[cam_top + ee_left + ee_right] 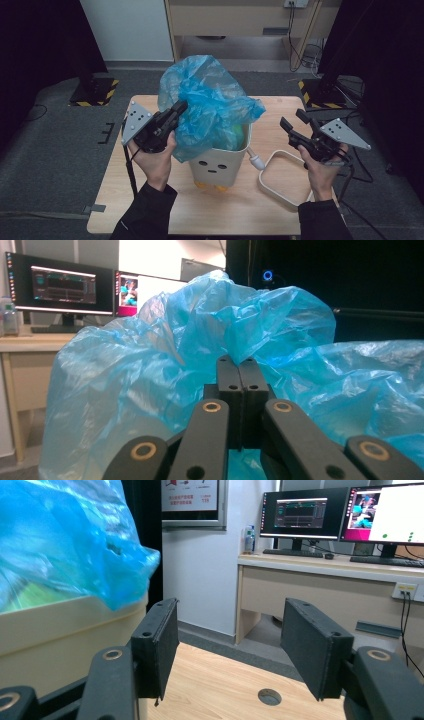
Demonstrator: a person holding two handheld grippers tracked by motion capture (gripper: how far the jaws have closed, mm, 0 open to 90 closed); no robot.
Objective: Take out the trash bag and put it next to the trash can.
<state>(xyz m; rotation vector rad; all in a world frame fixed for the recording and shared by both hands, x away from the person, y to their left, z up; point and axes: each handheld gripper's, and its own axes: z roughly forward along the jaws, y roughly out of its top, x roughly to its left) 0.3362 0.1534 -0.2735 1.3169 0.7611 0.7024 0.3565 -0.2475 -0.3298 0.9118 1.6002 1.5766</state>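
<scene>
On the wooden table (150, 200), a blue bin bag (210, 107) is pinched by the closed left gripper (176, 109) above the cream bin (220, 162), while the right gripper (292, 125) is held wide open beside a cream bin lid (285, 175).

Wooden table (150, 200), cream bin (220, 165) with blue bag (210, 107), cream rim frame (280, 175) beside it

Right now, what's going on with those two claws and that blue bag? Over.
Left gripper shut on crumpled blue plastic bag in cream face-printed bin. Right gripper open, empty, apart. Nothing blocking.
</scene>
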